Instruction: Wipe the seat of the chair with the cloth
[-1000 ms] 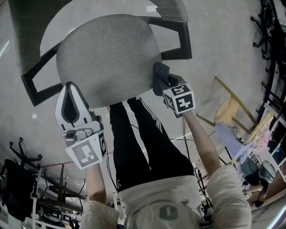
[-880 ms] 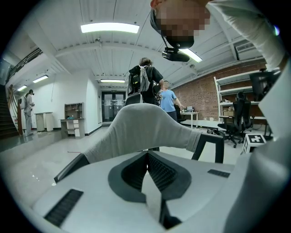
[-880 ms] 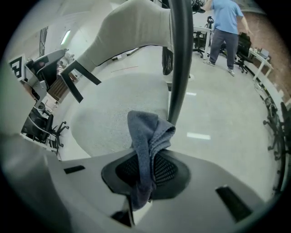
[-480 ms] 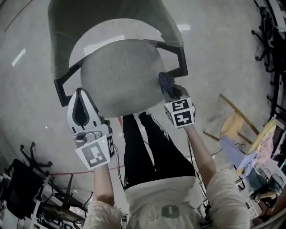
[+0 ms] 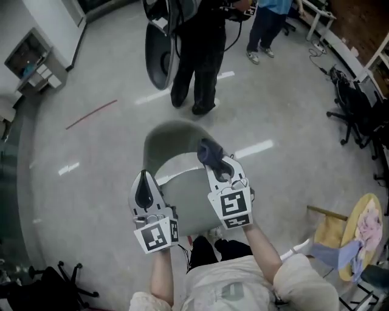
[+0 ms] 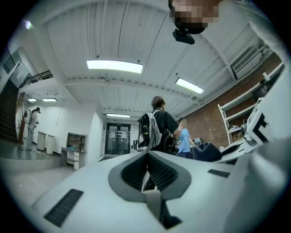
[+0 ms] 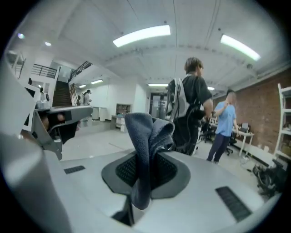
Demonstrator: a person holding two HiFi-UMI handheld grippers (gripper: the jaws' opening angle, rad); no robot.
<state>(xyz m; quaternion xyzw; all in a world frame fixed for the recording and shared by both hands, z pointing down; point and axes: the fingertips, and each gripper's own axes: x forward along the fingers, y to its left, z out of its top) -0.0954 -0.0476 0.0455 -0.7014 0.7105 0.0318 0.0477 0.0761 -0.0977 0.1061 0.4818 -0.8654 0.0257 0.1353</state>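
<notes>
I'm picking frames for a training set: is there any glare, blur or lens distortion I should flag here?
Head view: white streaks of glare on the glossy floor; otherwise sharp. Left gripper view: strong fisheye, dark corners, ceiling lamp blown out. Right gripper view: same fisheye bend; the cloth is in focus.

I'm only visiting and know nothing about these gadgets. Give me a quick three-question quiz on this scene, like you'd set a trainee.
1. True or false: the left claw is gripping the dark blue cloth.
2. Where is the cloth? A) spread flat on the seat. B) pinched in the right claw, held up above the chair. C) lying on the floor.
3. In the head view, how many people stand beyond the chair?

Key
1: false, the left claw is shut on nothing.
2: B.
3: two, one in dark clothes and one in a blue top.
</notes>
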